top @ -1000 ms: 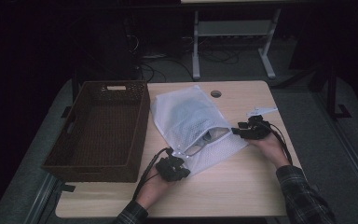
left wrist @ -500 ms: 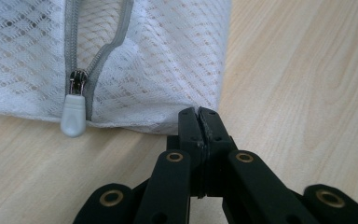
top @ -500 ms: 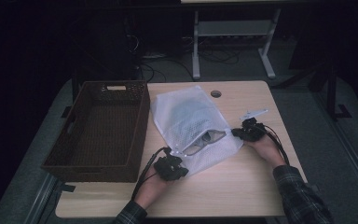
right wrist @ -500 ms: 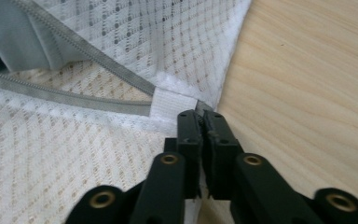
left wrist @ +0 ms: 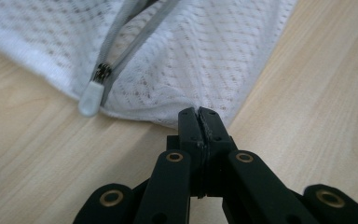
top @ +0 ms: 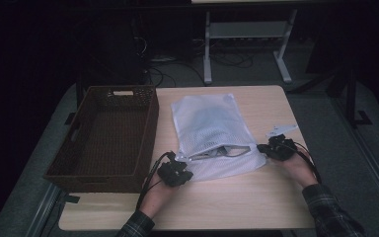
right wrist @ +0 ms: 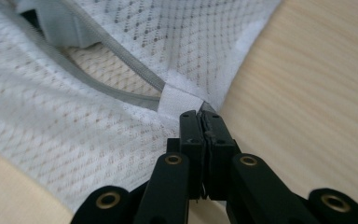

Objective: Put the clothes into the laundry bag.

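A white mesh bag [top: 211, 126] lies flat on the wooden table [top: 256, 202], its grey zipper [right wrist: 116, 58] open along the near edge. My left gripper [top: 185, 169] is shut on the bag's near left corner; in the left gripper view the jaws [left wrist: 199, 113] pinch the mesh beside the white zipper pull [left wrist: 88, 101]. My right gripper [top: 261, 148] is shut on the near right corner, with its jaws [right wrist: 200, 115] clamped just behind the white tab [right wrist: 179, 100] at the zipper's end. Something pale [right wrist: 60, 23] lies inside the opening.
A dark brown wicker basket [top: 150, 128] stands empty on the table's left side, touching the bag's left edge. Bare wood runs in front of both hands. Beyond the far table edge are a white metal frame [top: 246, 34] and cables on the floor.
The right gripper has come onto the bag's right corner and closed on it, then drawn it rightward. The bag's open edge now lies stretched between the two grippers. The left gripper stays put.
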A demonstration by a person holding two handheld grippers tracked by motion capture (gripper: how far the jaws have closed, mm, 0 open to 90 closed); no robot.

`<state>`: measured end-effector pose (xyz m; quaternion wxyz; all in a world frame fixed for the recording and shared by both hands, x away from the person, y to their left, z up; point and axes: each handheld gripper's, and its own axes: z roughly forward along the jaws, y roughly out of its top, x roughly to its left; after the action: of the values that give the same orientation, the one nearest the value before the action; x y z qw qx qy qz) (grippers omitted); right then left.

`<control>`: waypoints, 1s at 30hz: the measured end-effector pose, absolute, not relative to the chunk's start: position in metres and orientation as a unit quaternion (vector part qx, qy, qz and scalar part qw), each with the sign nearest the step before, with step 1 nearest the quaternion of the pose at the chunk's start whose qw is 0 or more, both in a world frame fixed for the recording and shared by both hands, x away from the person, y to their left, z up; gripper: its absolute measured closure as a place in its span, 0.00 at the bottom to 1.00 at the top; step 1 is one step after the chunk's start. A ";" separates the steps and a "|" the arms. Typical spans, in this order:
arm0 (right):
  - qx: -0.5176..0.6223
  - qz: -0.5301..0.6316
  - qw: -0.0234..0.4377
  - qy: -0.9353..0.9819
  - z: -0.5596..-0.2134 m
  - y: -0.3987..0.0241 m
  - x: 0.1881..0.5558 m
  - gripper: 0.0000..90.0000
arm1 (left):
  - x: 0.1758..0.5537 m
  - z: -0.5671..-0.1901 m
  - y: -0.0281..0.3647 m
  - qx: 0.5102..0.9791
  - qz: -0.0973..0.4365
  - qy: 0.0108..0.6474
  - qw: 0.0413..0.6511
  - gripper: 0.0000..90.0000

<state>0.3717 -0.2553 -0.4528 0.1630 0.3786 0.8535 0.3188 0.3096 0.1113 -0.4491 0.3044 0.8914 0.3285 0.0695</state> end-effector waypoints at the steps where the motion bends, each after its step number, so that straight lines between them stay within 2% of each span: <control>1: 0.379 0.319 0.162 0.853 -0.452 -0.258 0.367 0.97 | 0.310 -0.449 0.112 0.891 0.071 0.330 0.304 1.00; 16: 0.367 0.311 0.165 0.861 -0.448 -0.274 0.314 0.97 | 0.304 -0.448 0.110 0.895 0.053 0.323 0.305 1.00; 26: 0.365 0.306 0.159 0.865 -0.450 -0.278 0.308 0.96 | 0.292 -0.445 0.110 0.895 0.035 0.309 0.318 0.99; 30: 0.368 0.314 0.158 0.861 -0.450 -0.280 0.308 0.90 | 0.292 -0.443 0.111 0.898 0.041 0.303 0.317 0.93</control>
<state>0.3082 -0.2802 -0.4497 0.1577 0.3679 0.8610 0.3138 0.2919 0.1107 -0.4430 0.3174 0.8977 0.3027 0.0410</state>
